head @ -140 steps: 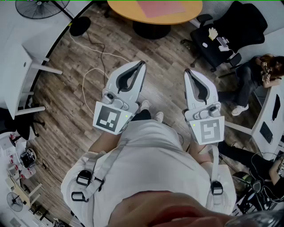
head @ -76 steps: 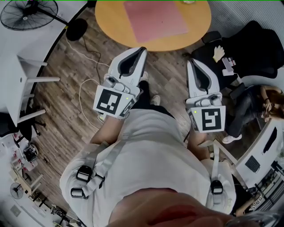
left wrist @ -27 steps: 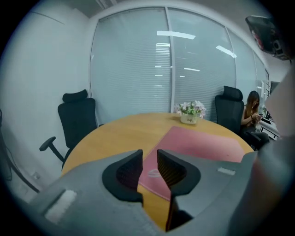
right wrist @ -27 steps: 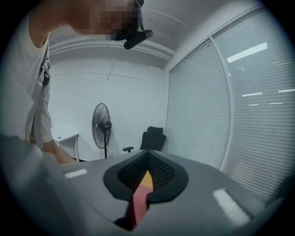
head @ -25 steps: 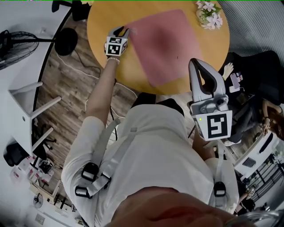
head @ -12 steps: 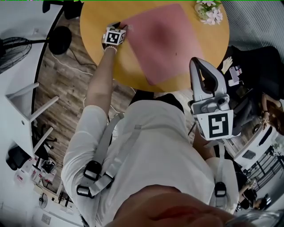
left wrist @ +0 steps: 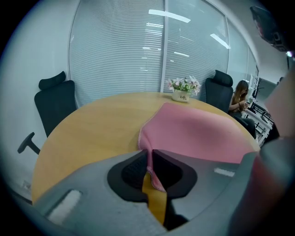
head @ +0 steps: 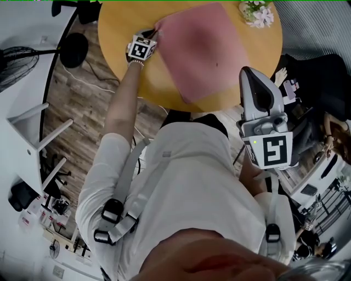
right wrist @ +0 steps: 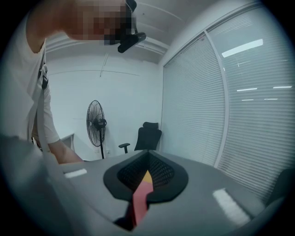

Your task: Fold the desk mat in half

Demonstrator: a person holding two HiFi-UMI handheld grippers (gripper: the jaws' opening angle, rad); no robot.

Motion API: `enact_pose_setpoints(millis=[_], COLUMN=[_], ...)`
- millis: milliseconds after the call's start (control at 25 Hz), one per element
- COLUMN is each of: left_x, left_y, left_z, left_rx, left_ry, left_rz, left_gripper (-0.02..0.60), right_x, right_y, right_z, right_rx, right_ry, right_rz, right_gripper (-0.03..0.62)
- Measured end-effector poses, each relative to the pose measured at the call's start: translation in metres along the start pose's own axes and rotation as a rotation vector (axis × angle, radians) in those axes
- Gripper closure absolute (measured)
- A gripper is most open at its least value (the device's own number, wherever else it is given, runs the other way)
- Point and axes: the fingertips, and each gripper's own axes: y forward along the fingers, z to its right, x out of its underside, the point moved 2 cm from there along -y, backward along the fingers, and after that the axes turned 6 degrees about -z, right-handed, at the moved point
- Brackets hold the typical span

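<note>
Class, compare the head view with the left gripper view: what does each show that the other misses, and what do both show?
Only the head view shows the right gripper, held up in front of the person, and the wooden floor with a fan. Only the left gripper view shows the desk mat corner pinched between the fingers of the left gripper, which have just been closing, and the window blinds behind. Both show the pink desk mat, the round table and the flowers.
</note>
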Motion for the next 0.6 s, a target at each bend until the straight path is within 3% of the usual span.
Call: enact_pose_setpoints(millis=[160, 600], left_x=[-0.011, -0.008], left_y=[-0.014, -0.035], left_z=[0.026, 0.117], left_rx=[0.039, 0.122], left_ry=[0.088, 0.356], left_rz=[0.045, 0.047], left_gripper=[0.540, 0.540], right_x=[-0.002, -0.009], right_y=[-0.009, -0.050], right_z=[-0.002, -0.013], right_rx=[0.006, 0.036], right_ry=[-0.002, -0.020], right_rz=[0.015, 0.056], right_gripper=[0.589, 0.589])
